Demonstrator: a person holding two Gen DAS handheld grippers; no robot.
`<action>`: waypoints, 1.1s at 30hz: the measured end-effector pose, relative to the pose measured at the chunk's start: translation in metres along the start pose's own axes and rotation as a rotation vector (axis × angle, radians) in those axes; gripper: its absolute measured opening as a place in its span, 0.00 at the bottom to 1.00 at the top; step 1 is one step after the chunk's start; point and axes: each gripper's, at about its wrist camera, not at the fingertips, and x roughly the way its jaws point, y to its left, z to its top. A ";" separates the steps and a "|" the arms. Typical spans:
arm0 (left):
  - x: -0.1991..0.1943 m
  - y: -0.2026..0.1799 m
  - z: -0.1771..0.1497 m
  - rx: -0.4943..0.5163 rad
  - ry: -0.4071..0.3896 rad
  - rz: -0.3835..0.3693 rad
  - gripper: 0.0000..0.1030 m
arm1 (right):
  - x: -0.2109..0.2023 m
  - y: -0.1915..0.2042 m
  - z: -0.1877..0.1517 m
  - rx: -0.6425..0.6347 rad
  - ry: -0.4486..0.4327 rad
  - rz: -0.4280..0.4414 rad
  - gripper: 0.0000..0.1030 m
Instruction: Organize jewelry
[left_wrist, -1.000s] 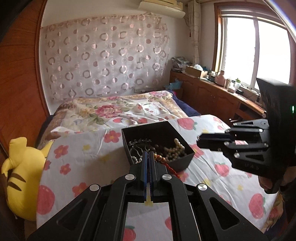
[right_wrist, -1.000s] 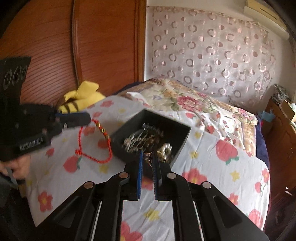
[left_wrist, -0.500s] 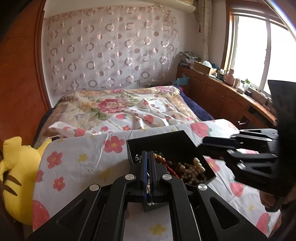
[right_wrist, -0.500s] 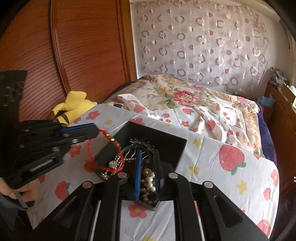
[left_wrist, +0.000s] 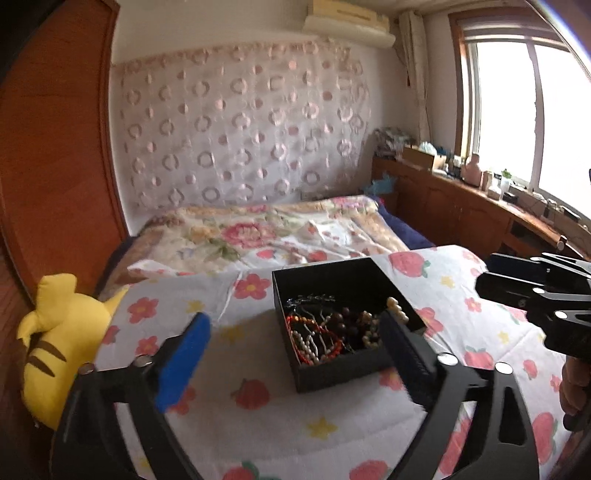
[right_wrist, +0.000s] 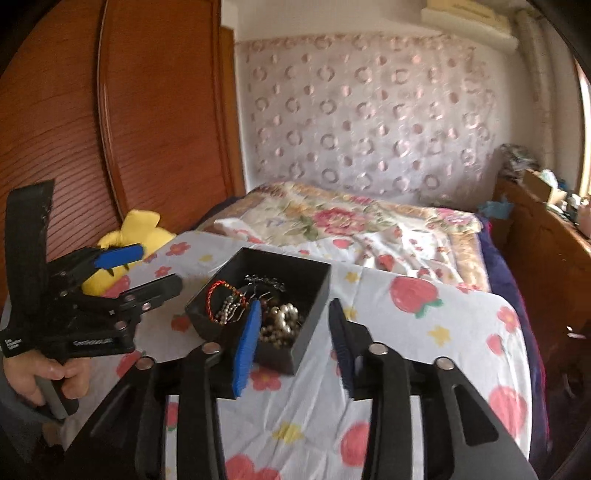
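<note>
Bright window (left_wrist: 517, 122) in left view only

Two wrist fisheyes looking close, slightly downward along their jaws, sharing the black box (left_wrist: 343, 280) (right_wrist: 314, 295) on the bed (left_wrist: 258, 406) (right_wrist: 424, 332)

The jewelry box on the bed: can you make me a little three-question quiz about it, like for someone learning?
1. True or false: the red cord bracelet lies inside the black jewelry box.
2. What stuffed toy sits beside the floral sheet? A) yellow plush B) brown bear
3. Fill in: the left tongs stand wide ____.

Key: 1 true; 2 A, the yellow plush; 3 open.
</note>
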 end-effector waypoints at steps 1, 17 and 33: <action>-0.010 -0.002 -0.004 0.004 -0.016 0.004 0.93 | -0.007 0.001 -0.004 0.006 -0.012 -0.002 0.54; -0.087 -0.013 -0.043 -0.047 -0.037 0.022 0.93 | -0.086 0.025 -0.058 0.076 -0.134 -0.084 0.96; -0.105 -0.016 -0.057 -0.036 -0.045 0.037 0.93 | -0.089 0.027 -0.064 0.085 -0.148 -0.155 0.98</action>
